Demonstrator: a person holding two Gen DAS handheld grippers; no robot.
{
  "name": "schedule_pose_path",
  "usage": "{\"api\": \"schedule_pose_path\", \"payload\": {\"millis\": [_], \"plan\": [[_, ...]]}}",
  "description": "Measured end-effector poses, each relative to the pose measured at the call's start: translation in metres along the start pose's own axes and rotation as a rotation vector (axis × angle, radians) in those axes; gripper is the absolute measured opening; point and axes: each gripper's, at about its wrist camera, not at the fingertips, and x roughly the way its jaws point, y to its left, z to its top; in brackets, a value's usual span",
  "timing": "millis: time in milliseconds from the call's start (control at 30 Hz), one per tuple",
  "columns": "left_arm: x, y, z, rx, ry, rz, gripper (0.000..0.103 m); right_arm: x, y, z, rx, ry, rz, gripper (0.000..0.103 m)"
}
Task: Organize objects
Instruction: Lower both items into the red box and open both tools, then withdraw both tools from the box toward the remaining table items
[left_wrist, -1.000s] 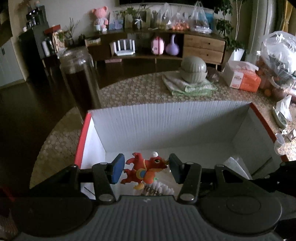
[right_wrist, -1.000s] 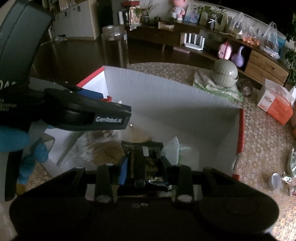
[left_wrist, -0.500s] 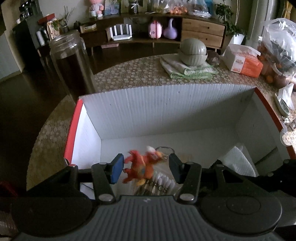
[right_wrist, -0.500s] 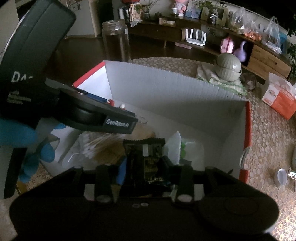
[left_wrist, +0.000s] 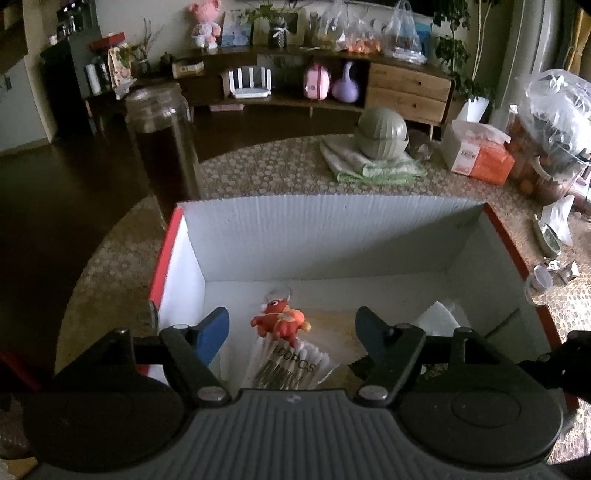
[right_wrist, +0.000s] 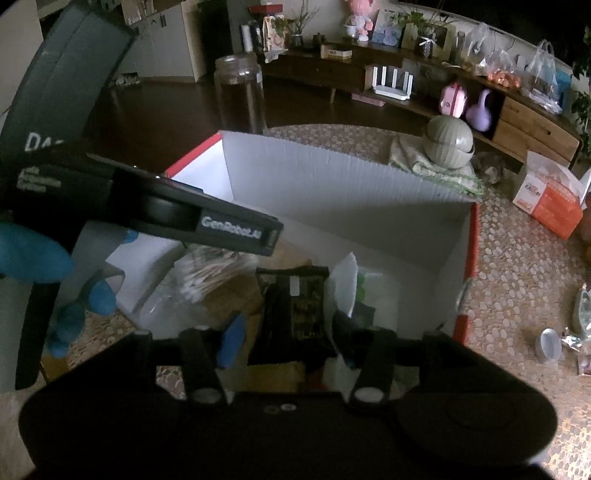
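Note:
A white corrugated box (left_wrist: 325, 229) with red rims stands on the patterned table. My left gripper (left_wrist: 291, 325) is open above the box's near left part. A red dragon toy (left_wrist: 279, 321) lies free in the box on a bag of cotton swabs (left_wrist: 291, 365). My right gripper (right_wrist: 286, 328) is open over the box (right_wrist: 332, 184). A dark snack packet (right_wrist: 295, 306) lies between its spread fingers, inside the box. White packets (right_wrist: 347, 284) lie to its right. The left gripper's body (right_wrist: 207, 225) crosses the right wrist view.
A tall glass jar (left_wrist: 162, 147) stands behind the box's left corner. A grey lidded bowl (left_wrist: 382, 131) sits on folded cloth. An orange tissue box (left_wrist: 476, 155) and bagged goods (left_wrist: 554, 110) are at the right. Small cups (left_wrist: 541, 277) lie right of the box.
My left gripper opened wide and the red dragon toy dropped onto the cotton swab bag. My right gripper opened and let go of the dark snack packet in the box.

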Motion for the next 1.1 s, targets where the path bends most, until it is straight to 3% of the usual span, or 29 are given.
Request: {"api": "schedule_pose_path", "payload": {"millis": [600,733,800,1100], "plan": [[-0.083,-0.02,-0.018,0.026,-0.102,-0.021,0.075,-0.073,-0.007,-0.015,0.004,-0.1,-0.023,0.059],[-0.099,-0.029,-0.023,0.037,-0.118,-0.02,0.076,-0.09,-0.009,-0.021,0.005,-0.129,-0.021,0.064],[-0.106,-0.033,-0.026,0.035,-0.129,-0.025,0.083,-0.097,-0.01,-0.024,0.005,-0.14,-0.021,0.064],[-0.132,-0.053,-0.04,0.033,-0.162,-0.05,0.084,-0.126,-0.025,-0.044,0.022,-0.185,-0.004,0.074]]}}
